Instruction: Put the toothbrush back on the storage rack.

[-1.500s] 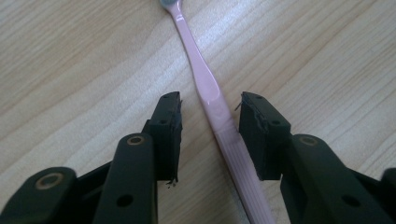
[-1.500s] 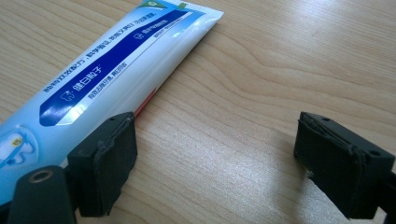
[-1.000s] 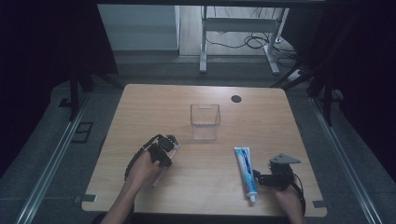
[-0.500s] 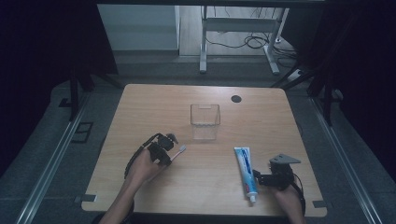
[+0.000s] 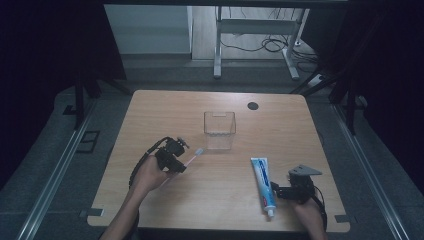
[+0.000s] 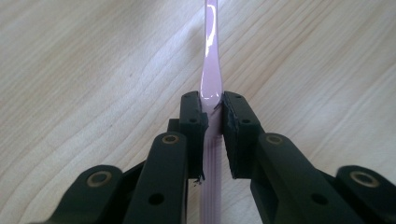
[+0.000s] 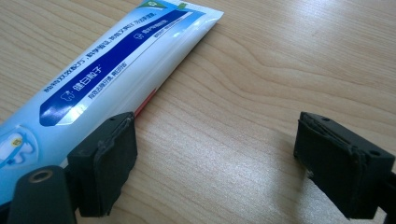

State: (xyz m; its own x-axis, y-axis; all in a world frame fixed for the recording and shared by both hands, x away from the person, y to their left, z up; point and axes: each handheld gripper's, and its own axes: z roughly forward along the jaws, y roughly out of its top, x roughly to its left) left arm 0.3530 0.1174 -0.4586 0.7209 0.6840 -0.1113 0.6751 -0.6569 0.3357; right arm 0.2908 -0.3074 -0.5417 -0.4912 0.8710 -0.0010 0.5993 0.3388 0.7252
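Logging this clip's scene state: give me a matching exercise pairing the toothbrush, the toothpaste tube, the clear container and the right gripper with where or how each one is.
Things:
1. toothbrush
2. toothpaste tube
3. clear container
4. right gripper

States:
A. standing empty near the middle of the table
B. jaws wide apart, nothing between them
C. clamped by its pink handle in the left gripper
D. lying flat on the wood, cap toward the person

Pairs: 1-C, 2-D, 3-A, 4-B
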